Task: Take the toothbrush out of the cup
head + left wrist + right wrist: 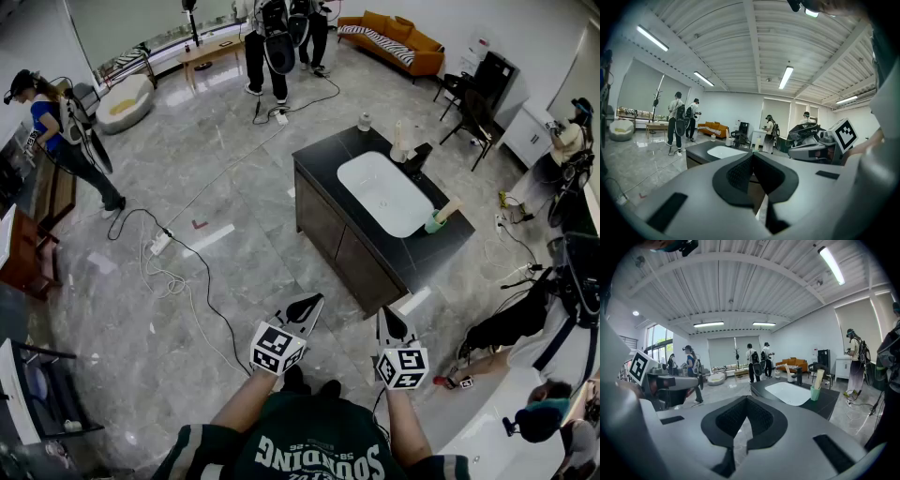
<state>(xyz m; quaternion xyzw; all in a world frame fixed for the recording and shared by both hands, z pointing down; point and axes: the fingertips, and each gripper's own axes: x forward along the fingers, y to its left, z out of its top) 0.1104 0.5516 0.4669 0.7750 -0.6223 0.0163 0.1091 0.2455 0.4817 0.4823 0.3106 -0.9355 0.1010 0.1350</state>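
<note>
Two grippers sit low in the head view, both empty and both well apart from the desk (441,251). The left gripper (305,305) has its jaws pressed together, and its own view (752,157) shows the dark pads meeting with nothing between them. The right gripper (387,319) is likewise closed at the tips in its own view (746,399), also on nothing. The hands that carry them are hidden under the marker cubes (277,349), and the sleeves are cut off by the lower edge of the frame.

The cup (434,223), a small green one, stands right of centre in the head view, on the dark desk just beside the right end of the white basin (384,192). The toothbrush (450,208) leans out of it as a pale stick. Its lower end is hidden inside the cup, and it is too small to tell which end is up.

The right gripper view shows the same cup (815,393) and toothbrush (819,377) right of centre, above the jaws. The left gripper view shows only the desk's near end and basin (723,151); the cup cannot be made out there.

At the basin's far end stand a black faucet (419,155) and a pale upright item (401,141), too small to identify.
</note>
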